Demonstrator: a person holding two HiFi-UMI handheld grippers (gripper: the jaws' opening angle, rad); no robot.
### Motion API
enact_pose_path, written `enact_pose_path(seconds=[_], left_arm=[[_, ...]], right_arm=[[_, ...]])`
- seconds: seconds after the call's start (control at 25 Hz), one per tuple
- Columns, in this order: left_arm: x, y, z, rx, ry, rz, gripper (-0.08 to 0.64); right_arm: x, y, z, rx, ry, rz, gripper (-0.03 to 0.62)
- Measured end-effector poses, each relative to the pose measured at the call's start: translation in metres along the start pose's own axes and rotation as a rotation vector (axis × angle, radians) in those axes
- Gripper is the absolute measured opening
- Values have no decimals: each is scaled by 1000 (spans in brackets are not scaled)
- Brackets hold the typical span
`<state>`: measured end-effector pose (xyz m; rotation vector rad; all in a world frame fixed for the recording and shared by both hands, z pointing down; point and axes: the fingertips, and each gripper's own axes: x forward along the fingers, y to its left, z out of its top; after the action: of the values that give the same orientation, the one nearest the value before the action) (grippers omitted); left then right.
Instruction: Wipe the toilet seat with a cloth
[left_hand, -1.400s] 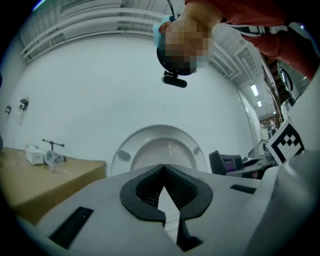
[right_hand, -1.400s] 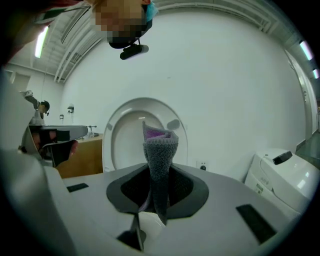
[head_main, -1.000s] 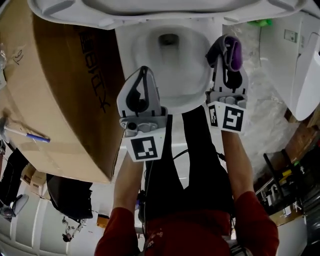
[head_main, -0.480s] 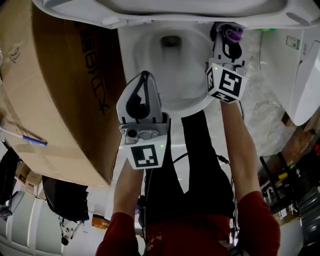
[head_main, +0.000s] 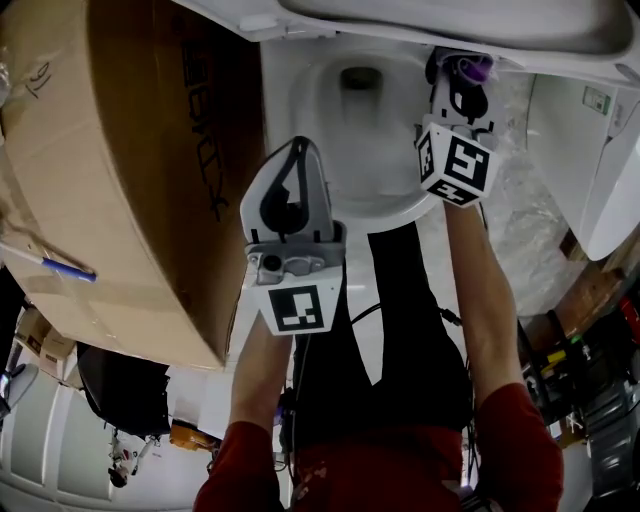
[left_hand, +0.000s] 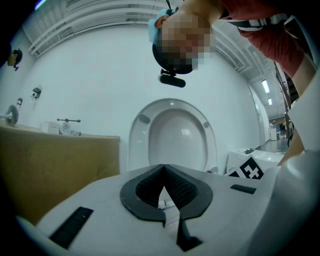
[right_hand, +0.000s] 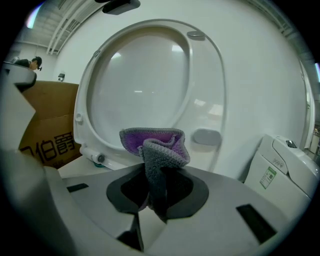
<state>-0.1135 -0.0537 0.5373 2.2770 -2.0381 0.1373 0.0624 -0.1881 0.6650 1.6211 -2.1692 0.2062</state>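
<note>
the biggest thing here is the brown cardboard box (head_main: 130, 170). it sits just beside the toilet bowl (head_main: 340, 150), on the bowl's left. the bowl is white and open, right in front of the person. the toilet seat (right_hand: 202, 90) stands lifted up at the back of the bowl. a white unit (head_main: 600, 150) stands to the right of the bowl, a little apart from it.

the left gripper (head_main: 297, 145) hangs over the front left side of the bowl. its jaws are shut tight and there is nothing between them. the right gripper (head_main: 458, 85) is over the back right edge of the bowl, close under the lifted seat. its jaws are pinched on the cloth (right_hand: 160, 145), which is purple and grey. a soft fold of the cloth pokes out past the jaws, near the seat. i cannot tell if it touches the seat yet.

here is what could go wrong, i think. the jaws hold only a thin bit of the cloth, so a hard rub could pull it loose, and it would drop into the bowl. if the right gripper pushes too far, its hard tip could scrape the seat in place of the soft cloth. a strong push could also make the lifted seat wobble or tip down onto the bowl. the left gripper is close to the box and could bump it.
</note>
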Motion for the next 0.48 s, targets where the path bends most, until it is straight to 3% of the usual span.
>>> enact_pose_path(seconds=[0.28, 0.48], left_arm=[[-19, 35, -8, -25, 11, 51, 12], [-33, 55, -11, -36, 17, 82, 12]], right_arm=[[11, 49, -4, 10, 64, 65, 63], [23, 103, -3, -14, 121, 160, 63]])
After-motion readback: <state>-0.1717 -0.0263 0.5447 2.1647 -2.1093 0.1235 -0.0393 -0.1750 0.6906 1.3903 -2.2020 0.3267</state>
